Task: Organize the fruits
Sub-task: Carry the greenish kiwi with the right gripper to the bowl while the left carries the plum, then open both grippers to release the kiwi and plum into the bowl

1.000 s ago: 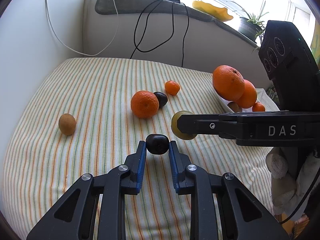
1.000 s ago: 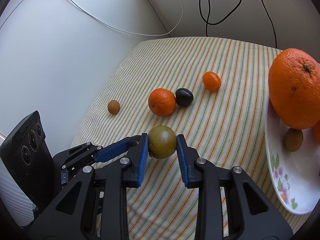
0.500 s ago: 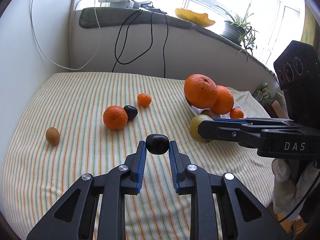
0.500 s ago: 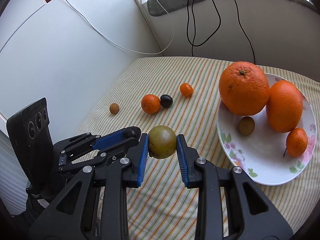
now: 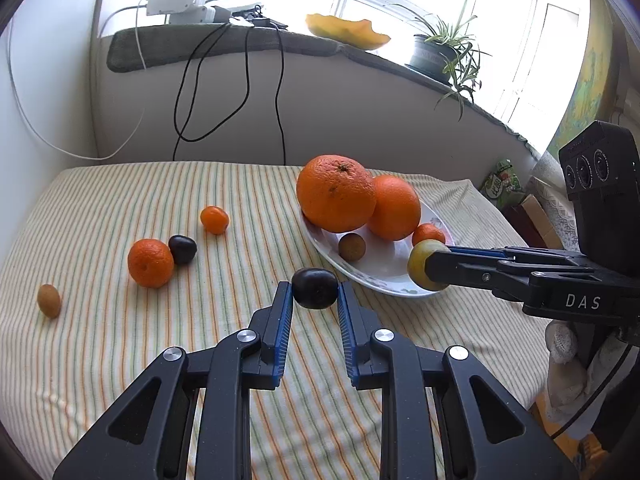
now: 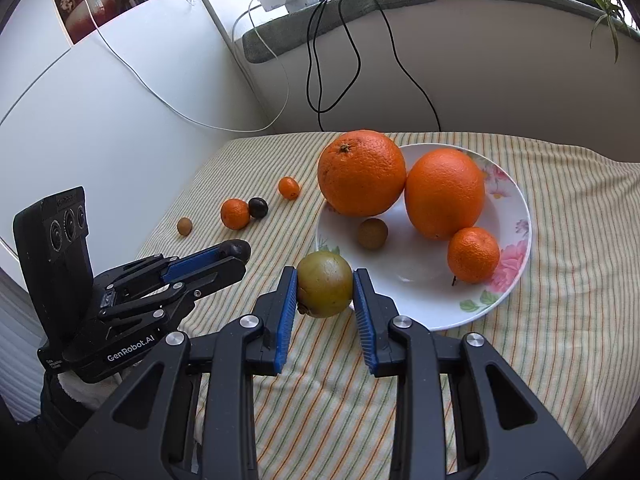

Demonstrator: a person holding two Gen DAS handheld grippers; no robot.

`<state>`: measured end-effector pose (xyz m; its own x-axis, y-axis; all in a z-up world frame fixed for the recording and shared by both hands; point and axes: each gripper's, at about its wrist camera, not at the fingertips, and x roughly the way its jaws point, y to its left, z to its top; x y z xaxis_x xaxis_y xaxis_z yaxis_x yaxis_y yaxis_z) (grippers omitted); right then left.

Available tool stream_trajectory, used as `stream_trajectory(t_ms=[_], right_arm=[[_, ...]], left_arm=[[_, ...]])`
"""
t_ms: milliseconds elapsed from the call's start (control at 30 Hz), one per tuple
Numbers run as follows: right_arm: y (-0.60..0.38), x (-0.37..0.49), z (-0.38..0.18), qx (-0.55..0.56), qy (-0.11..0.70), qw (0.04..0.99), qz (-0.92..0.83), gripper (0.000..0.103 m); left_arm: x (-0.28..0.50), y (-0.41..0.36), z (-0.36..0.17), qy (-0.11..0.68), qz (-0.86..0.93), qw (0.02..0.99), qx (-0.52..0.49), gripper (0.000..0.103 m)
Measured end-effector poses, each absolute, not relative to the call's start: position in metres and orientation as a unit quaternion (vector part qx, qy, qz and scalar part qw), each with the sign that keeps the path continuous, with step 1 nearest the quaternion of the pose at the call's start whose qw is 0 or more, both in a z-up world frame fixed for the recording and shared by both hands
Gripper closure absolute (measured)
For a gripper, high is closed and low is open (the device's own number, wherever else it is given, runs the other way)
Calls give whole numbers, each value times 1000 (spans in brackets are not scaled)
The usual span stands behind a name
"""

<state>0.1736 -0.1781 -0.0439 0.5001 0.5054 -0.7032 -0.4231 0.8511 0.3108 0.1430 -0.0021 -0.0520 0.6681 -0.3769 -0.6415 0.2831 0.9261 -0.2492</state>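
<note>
My left gripper [image 5: 315,300] is clamped on a dark plum [image 5: 315,288], its blue pads pressed to both sides of the fruit, which is held above the striped tablecloth [image 5: 120,360] just short of the near rim of the white floral plate [image 6: 516,216]. My right gripper [image 6: 325,292] is closed around a greenish-yellow fruit [image 6: 325,283], which I hold at the plate's near-left edge; from the left wrist camera it hangs over the near rim.

On the plate, a small brown fruit [image 6: 372,233] lies near the front, a small tangerine [image 6: 473,255] to its right. Behind them a large orange [image 6: 361,173] and a slightly smaller orange [image 6: 444,193] touch each other.

Left of the plate, loose on the cloth, a mandarin [image 5: 150,263] sits against a second dark plum [image 5: 182,249]. A tiny orange fruit [image 5: 215,219] lies beyond them, and a brown fruit [image 5: 49,301] lies well apart near the cloth's left edge.

Farther back, black cables [image 5: 240,92] hang down the wall from a sill holding a power strip [image 5: 172,2] and a potted plant [image 5: 440,54].
</note>
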Motion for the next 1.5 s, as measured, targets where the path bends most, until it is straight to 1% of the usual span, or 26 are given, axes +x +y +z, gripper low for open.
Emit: stream_trajectory(t_ms=[500, 1500], right_arm=[[-199, 184, -53, 44, 423, 872, 241, 74], [-197, 190, -59, 31, 426, 874, 231, 73]], left_arm=[[163, -38, -57, 373, -204, 903, -62, 82], [174, -54, -61, 382, -204, 900, -42, 81]])
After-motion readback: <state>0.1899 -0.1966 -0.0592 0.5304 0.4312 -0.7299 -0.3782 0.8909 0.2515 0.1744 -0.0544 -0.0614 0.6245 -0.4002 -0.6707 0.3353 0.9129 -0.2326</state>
